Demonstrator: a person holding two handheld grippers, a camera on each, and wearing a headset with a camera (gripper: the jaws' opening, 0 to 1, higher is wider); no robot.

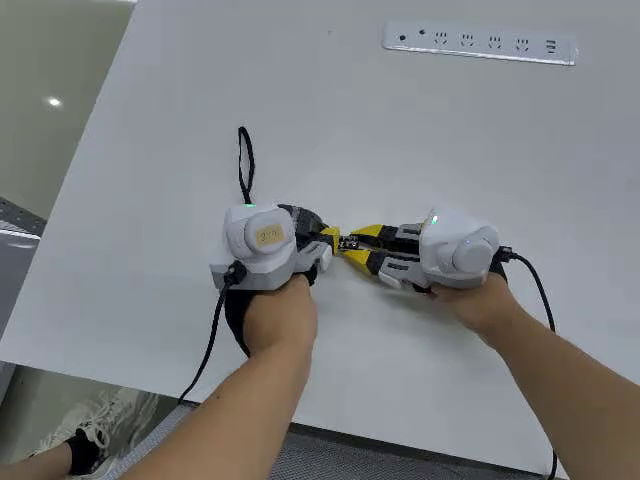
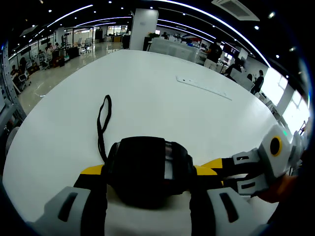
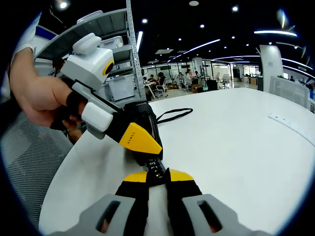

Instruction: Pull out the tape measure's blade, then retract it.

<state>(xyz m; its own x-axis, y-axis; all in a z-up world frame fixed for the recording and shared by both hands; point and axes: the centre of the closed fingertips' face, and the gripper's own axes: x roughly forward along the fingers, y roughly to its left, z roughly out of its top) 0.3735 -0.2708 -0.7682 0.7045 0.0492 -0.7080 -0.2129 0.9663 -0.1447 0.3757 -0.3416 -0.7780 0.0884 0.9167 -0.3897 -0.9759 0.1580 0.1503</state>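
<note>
White surface runs wide under a bright open office, and I work close to its near edge, a little left of the middle. The tape measure (image 1: 303,222) is a black case held crosswise in my left claw (image 2: 151,172), which is clenched on its two flat sides; I cannot tell whether the case rests on the surface or hangs just above it. A short piece of the blade (image 3: 155,167) shows at the case mouth, printed numerals up, and my right claw (image 1: 362,247) is clamped on its tip, nose to nose with the left. By my reckoning the pull has barely begun.

To do it well I should hold the case level and draw the right claw straight away along the blade's own line toward the right edge, without twisting, so the blade does not buckle or slip from the pads. For the return I would walk the tip back under grip, not let it snap home.

The black wrist strap (image 1: 244,160) lies looped behind the case toward the far edge, out of the blade's path. A power strip (image 1: 480,43) sits well apart, near the far right corner.
</note>
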